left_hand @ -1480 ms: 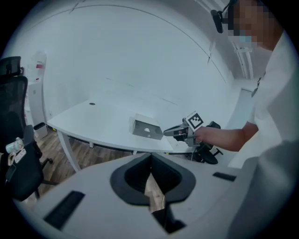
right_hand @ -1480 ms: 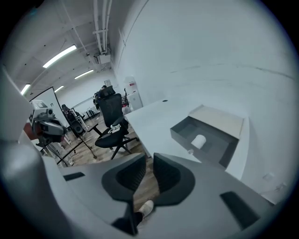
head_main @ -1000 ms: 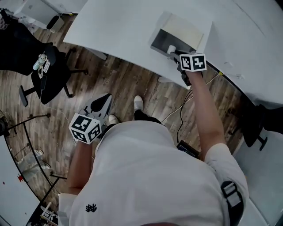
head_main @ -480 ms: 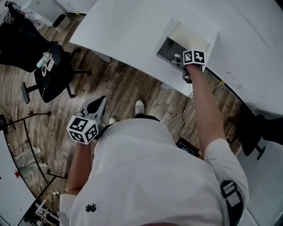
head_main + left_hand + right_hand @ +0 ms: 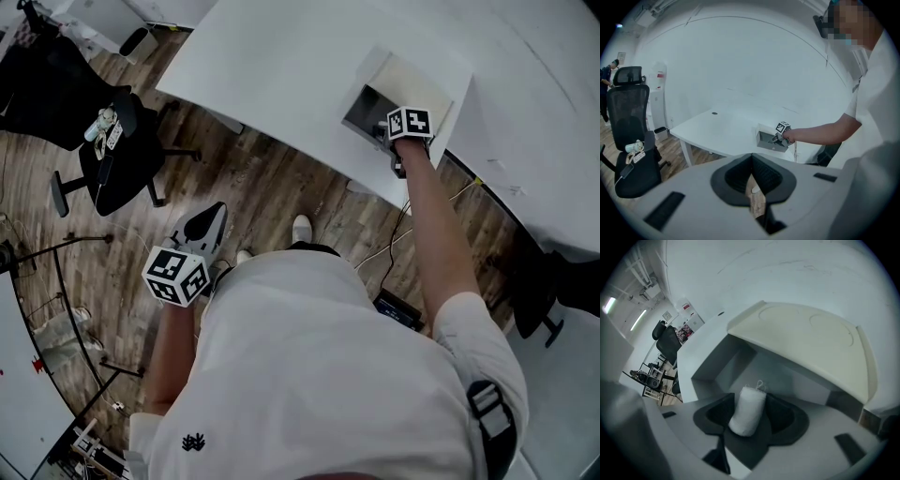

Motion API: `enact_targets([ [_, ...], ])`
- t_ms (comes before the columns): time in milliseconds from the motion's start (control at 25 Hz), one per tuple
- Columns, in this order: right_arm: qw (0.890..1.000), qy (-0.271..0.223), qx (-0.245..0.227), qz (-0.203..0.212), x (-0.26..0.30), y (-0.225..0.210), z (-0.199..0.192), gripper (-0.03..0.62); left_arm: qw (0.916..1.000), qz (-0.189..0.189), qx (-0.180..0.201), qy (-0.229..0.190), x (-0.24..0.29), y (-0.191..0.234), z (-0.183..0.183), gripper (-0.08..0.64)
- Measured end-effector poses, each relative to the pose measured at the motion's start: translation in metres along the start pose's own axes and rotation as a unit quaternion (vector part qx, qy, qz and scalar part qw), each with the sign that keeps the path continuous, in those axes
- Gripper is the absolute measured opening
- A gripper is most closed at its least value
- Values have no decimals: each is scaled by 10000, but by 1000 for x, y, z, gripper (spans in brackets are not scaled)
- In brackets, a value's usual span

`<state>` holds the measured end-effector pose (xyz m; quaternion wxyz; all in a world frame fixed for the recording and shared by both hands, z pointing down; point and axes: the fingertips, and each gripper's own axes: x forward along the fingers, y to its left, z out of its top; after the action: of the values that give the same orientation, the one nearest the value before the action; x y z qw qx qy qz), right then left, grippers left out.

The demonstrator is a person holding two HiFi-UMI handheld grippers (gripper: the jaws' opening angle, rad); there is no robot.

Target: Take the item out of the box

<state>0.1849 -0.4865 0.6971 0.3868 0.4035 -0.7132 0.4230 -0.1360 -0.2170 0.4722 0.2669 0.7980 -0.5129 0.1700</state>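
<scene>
An open grey box (image 5: pixel 361 120) with a cream lid (image 5: pixel 417 77) stands at the near edge of the white table (image 5: pixel 281 66). My right gripper (image 5: pixel 382 127) reaches down into it. In the right gripper view a white rolled cloth (image 5: pixel 747 411) stands inside the box (image 5: pixel 787 376), between the jaws of the right gripper (image 5: pixel 751 398). Those jaws have just been closing and stand wide on either side of the roll, which keeps its shape. My left gripper (image 5: pixel 219 208) hangs over the wooden floor, away from the table, shut on nothing (image 5: pixel 751 157). The left gripper view shows the box (image 5: pixel 768 140) from afar.
A black office chair (image 5: pixel 112 159) with small things on its seat stands left of the table. Cables (image 5: pixel 394 225) lie on the floor under the table edge. Another white surface (image 5: pixel 562 356) is at the lower right. A dark bag (image 5: pixel 539 272) sits beside it.
My right gripper has sunk from above the box's near edge down into the box. The left gripper has barely shifted.
</scene>
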Motion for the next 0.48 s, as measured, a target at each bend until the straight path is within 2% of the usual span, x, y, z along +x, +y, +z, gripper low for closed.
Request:
enact_targets([
  [160,9998,-116,-142,-47,-3,2,3,199,10000,10,-45,-9,-4,3,-3,6],
  [480,9962,-820,-193,-221,-35,14,19,187,9999,-77,-87,-111,-19,10,-9,6],
])
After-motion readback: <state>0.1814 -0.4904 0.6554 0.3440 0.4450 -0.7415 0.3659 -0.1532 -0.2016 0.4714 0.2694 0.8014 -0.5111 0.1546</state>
